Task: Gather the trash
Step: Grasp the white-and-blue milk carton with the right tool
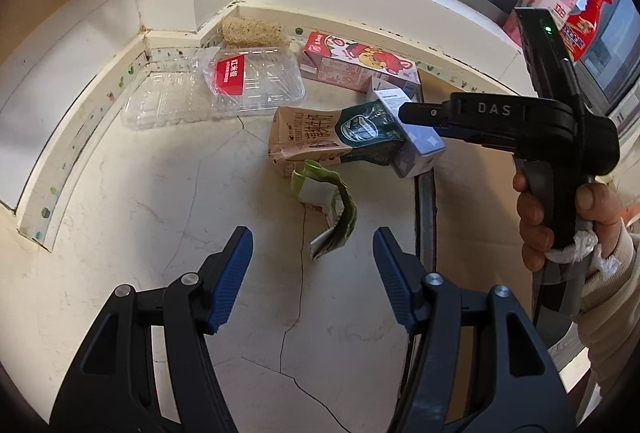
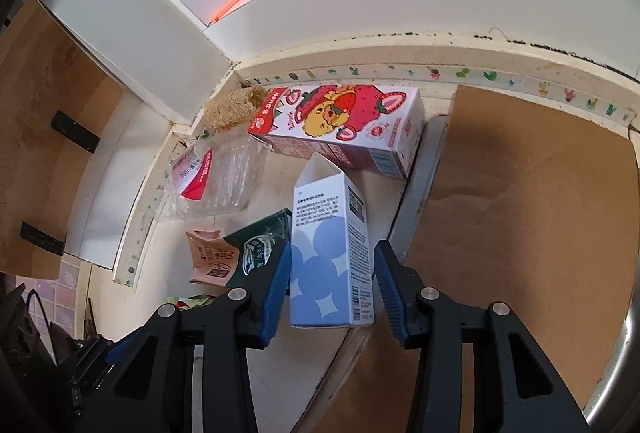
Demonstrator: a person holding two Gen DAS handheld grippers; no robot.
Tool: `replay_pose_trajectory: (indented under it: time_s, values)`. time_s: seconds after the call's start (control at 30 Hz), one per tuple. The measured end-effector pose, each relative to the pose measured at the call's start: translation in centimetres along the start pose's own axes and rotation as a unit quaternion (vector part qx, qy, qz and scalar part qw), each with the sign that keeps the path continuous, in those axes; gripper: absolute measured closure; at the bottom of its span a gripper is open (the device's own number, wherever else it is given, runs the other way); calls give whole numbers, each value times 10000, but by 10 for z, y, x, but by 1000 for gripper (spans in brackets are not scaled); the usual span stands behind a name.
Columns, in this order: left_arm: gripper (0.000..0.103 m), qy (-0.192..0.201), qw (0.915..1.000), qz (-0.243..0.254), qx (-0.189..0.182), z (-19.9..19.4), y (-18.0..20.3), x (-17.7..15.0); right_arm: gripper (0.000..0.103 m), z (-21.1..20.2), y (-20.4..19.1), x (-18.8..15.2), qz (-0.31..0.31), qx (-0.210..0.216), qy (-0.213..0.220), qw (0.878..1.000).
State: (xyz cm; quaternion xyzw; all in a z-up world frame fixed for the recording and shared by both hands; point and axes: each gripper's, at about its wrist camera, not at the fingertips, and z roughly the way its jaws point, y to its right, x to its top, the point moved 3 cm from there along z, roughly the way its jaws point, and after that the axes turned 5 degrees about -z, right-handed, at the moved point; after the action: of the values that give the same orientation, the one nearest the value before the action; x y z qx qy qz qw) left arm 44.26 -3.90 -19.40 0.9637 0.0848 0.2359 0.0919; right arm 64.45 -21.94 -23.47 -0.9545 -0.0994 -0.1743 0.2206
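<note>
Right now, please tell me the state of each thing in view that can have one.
left hand-held gripper: open, empty
right hand-held gripper: open, around the blue-white carton
blue-white carton: lying down, top flap open
strawberry box: lying flat
clear plastic tray: empty
brown-green pouch: crumpled
green wrapper: torn open

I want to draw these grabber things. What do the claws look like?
Each claw has two black plastic arms with silver bolts and ribbed blue pads. The right one's black body says "DAS" in pale letters and has a small green light. The hand gripping its grey handle wears a cream sleeve.
</note>
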Motion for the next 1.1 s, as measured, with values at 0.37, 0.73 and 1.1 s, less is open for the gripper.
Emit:
replay_pose_trajectory:
  time_s: [0.37,0.73,1.1]
  values:
    - [43,-31,9992,-392,-91,13,-10,8,59,14,-11,2,-295,28,-110,9995]
    - [43,-46,9989,-425,-169,17,-2,10,59,20,-20,-5,-611,114,-199,9979]
    - [45,-20,9991,-433,8,25,2,13,58,22,-26,-11,-773,119,-180,9968]
